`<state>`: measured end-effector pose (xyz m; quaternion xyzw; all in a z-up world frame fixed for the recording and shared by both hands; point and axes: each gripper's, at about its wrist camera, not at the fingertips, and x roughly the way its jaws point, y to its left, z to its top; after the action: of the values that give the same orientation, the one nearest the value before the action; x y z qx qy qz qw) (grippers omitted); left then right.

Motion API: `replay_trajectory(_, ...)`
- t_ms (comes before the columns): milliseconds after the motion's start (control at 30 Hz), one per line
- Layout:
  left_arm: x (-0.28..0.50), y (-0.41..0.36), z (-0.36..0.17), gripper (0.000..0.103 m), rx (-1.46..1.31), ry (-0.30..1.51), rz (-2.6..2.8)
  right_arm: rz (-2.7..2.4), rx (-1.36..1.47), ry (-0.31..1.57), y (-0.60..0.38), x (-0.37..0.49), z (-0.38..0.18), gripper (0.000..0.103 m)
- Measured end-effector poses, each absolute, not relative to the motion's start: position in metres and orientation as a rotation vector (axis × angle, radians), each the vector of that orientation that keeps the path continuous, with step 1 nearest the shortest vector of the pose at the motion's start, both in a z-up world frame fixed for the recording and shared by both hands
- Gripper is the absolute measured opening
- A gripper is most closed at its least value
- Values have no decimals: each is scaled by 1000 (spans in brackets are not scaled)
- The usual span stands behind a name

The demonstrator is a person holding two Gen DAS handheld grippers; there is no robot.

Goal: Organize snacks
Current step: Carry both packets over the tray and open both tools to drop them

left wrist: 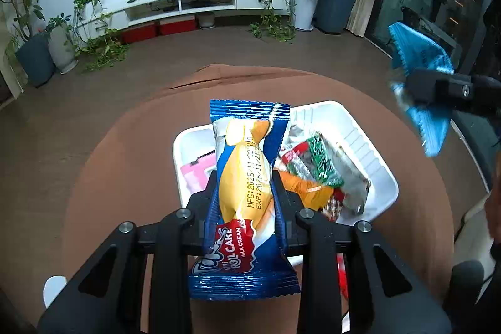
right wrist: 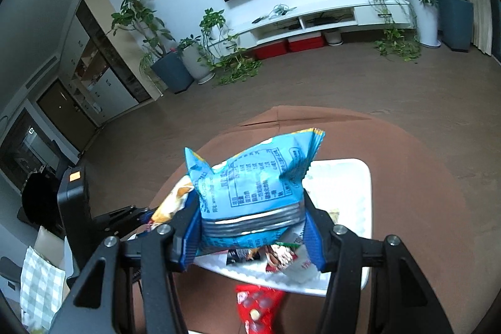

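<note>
Both carrying over the white tray (left wrist: pixel 372 152): left gripper (left wrist: pixel 242 187) clamped on the mini roll cake pack (left wrist: pixel 244 177), right gripper (right wrist: pixel 250 221) pinching the light-blue snack bag (right wrist: pixel 250 177); lower each before releasing, clear of the packs already piled inside.

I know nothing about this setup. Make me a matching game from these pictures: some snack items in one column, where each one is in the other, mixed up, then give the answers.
Things:
1. roll cake packet
2. light blue snack bag
3. red packet
4. green and red packet

Places:
A. lying in the white tray
B. clamped in the left gripper
C. on the brown table cover, outside the tray
D. clamped in the right gripper

Pairs: 1-B, 2-D, 3-C, 4-A
</note>
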<state>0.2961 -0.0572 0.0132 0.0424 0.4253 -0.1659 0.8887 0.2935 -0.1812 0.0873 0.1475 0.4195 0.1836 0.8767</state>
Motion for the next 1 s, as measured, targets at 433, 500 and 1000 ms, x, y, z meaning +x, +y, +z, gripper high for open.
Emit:
replay_trajectory(433, 341, -65, -38, 27, 29, 977, -346, 313, 284, 1012, -180, 329, 20, 58)
replay_trajectory(500, 344, -66, -43, 27, 22, 977, -342, 285, 290, 1031, -189, 331, 9, 58)
replay_trajectory(1000, 368, -78, -79, 28, -2, 991, -357, 234, 384, 1099, -212, 345, -30, 58)
